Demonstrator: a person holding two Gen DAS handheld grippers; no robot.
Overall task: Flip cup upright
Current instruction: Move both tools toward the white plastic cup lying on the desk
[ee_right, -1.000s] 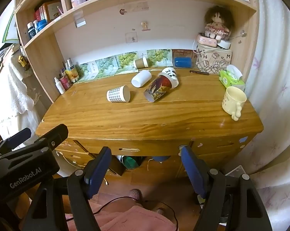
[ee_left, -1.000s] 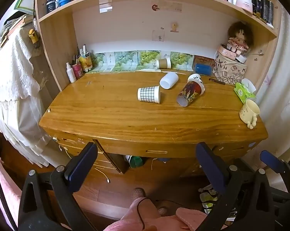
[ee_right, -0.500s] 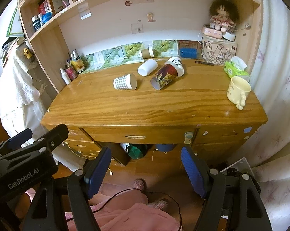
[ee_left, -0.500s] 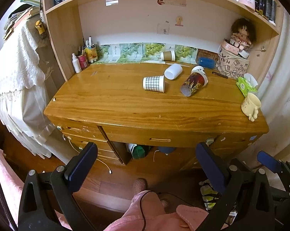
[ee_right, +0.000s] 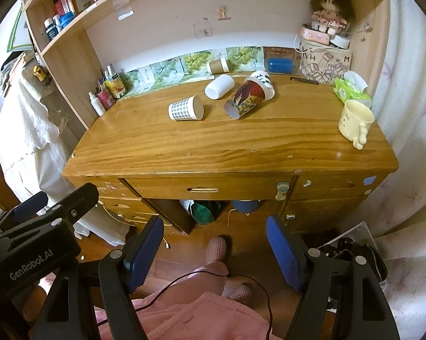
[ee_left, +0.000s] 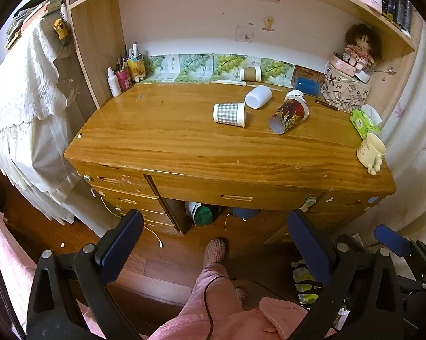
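Several cups lie on their sides on the wooden desk (ee_left: 162,141): a checked paper cup (ee_left: 229,114) (ee_right: 185,108), a plain white cup (ee_left: 258,96) (ee_right: 219,86), a colourful printed cup (ee_left: 288,116) (ee_right: 245,99) with a white patterned cup (ee_right: 262,79) behind it, and a brown paper cup (ee_left: 250,73) (ee_right: 217,66) at the back. My left gripper (ee_left: 214,243) is open and empty, well in front of the desk above the floor. My right gripper (ee_right: 214,250) is open and empty, likewise back from the desk.
A cream mug (ee_left: 371,150) (ee_right: 354,120) stands upright at the desk's right end by a green tissue pack (ee_right: 350,90). Bottles (ee_left: 119,76) stand at the back left; a doll (ee_right: 329,8) on boxes at the back right. A white cloth (ee_left: 23,107) hangs left. Pink-slippered feet (ee_left: 215,250) are below.
Both grippers have pulled back and risen, so the desk looks farther off and its drawers and the floor show. The cups have not moved. Both grippers stay open.
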